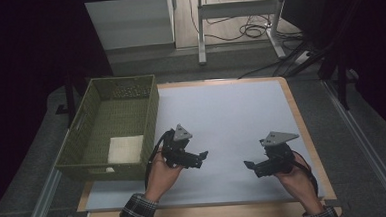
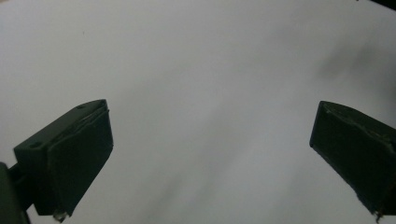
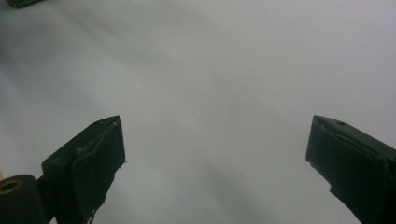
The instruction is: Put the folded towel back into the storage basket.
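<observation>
A person's two hands hold my grippers over a white table sheet (image 1: pixel 226 116). My left gripper (image 1: pixel 201 155) hovers near the front, just right of a green woven basket (image 1: pixel 99 166), and points right. Its jaws stand wide apart over bare white surface, as the left gripper (image 2: pixel 210 140) view confirms. My right gripper (image 1: pixel 249 165) sits at the front right and points left. The right gripper (image 3: pixel 215 154) is open too, with nothing between its jaws. A folded white cloth (image 1: pixel 125 149) lies in the basket's near right corner.
The basket takes up the table's left side. The wooden table edge (image 1: pixel 302 128) borders the sheet at the right. Beyond the table stand desk legs (image 1: pixel 201 38) and floor cables (image 1: pixel 249 31).
</observation>
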A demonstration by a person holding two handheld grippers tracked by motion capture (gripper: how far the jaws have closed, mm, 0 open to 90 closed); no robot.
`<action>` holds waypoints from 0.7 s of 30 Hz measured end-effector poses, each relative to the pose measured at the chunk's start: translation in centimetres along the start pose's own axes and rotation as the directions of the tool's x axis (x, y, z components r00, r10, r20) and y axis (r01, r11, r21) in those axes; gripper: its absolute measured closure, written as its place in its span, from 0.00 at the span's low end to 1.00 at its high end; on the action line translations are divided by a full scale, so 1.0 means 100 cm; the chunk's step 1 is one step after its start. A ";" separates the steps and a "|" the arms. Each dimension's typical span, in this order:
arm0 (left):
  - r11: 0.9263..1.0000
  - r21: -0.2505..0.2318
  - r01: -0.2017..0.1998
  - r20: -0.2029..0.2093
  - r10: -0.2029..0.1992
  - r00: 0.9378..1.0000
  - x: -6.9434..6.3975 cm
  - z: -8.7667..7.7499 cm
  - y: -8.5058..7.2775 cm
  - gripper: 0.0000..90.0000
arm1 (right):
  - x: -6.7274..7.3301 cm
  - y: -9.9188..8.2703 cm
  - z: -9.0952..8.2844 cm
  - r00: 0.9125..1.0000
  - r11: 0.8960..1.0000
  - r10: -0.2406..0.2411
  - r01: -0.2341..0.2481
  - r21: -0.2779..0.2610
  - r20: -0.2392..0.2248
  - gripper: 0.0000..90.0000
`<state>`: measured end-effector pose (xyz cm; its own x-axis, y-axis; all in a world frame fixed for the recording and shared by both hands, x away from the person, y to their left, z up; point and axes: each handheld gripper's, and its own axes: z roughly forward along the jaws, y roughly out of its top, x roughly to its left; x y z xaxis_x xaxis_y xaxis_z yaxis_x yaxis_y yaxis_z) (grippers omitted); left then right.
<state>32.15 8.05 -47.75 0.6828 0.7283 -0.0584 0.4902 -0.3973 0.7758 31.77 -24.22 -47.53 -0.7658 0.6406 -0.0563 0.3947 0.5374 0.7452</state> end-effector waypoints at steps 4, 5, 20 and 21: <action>1.000 0.003 0.013 0.003 -0.013 1.000 0.000 0.000 -0.014 0.00 | -0.005 -0.013 0.001 1.000 1.000 0.015 -0.015 0.009 0.014 0.04; 1.000 0.006 0.013 -0.001 -0.013 1.000 0.000 0.000 -0.019 0.00 | -0.006 -0.016 0.001 1.000 1.000 0.024 -0.024 0.009 0.014 0.04; 0.998 0.068 0.013 -0.027 -0.011 1.000 -0.004 0.006 -0.061 0.00 | -0.010 -0.049 0.009 0.998 0.997 0.059 -0.059 0.040 0.013 0.04; 0.997 0.073 0.014 -0.028 -0.012 1.000 -0.004 0.007 -0.064 0.00 | -0.008 -0.053 0.012 0.998 0.997 0.056 -0.057 0.051 0.009 0.04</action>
<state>29.08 9.92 -53.09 0.6614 0.7483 -0.0504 0.5381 -0.4266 0.7270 30.95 -26.94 -52.22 -0.7377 0.6748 -0.0203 0.4631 0.5277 0.7121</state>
